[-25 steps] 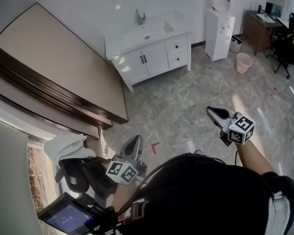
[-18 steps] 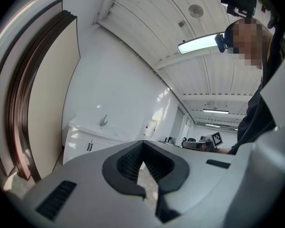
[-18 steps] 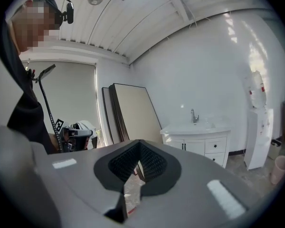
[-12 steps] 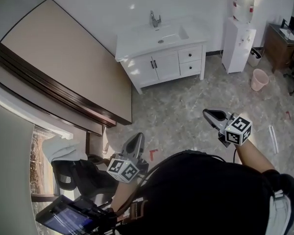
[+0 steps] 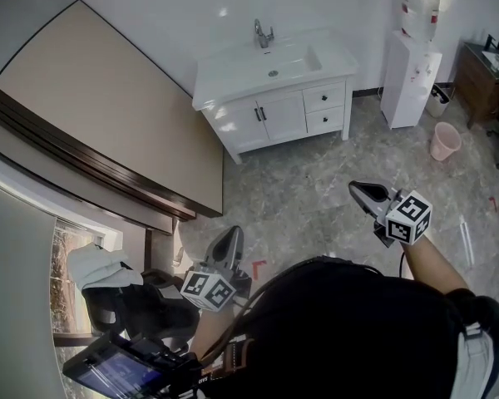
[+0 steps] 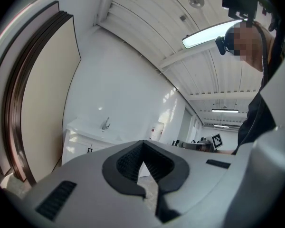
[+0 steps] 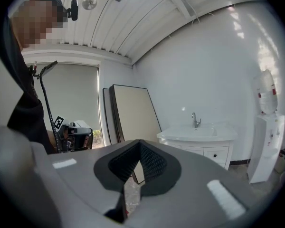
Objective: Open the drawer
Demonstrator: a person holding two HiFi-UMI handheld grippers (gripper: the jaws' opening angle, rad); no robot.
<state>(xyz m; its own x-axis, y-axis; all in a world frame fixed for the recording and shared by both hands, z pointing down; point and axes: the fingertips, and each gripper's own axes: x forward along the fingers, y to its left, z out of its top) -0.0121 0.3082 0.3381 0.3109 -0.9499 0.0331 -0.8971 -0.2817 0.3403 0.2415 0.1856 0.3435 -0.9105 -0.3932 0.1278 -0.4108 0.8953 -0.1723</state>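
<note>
White vanity (image 5: 233,77) on floor (image 5: 316,189), back against far wall (image 5: 166,15); two drawers (image 5: 325,108) stacked at right end of its front, beside two doors (image 5: 258,116); drawer fronts white, one small dark knob each, both flush shut; fronts face room, long axis level along vanity front; basin (image 5: 287,61) sunk in top, tap (image 5: 262,33) behind; pink bin (image 5: 443,141) on floor, contents unseen; left tongs (image 5: 231,233) and right tongs (image 5: 359,188) pressed together, nothing between, well apart from vanity.

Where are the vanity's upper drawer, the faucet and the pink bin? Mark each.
upper drawer (image 5: 323,98): head view, front panel by the knob.
faucet (image 5: 263,33): head view, upright body.
pink bin (image 5: 442,146): head view, outer wall.
</note>
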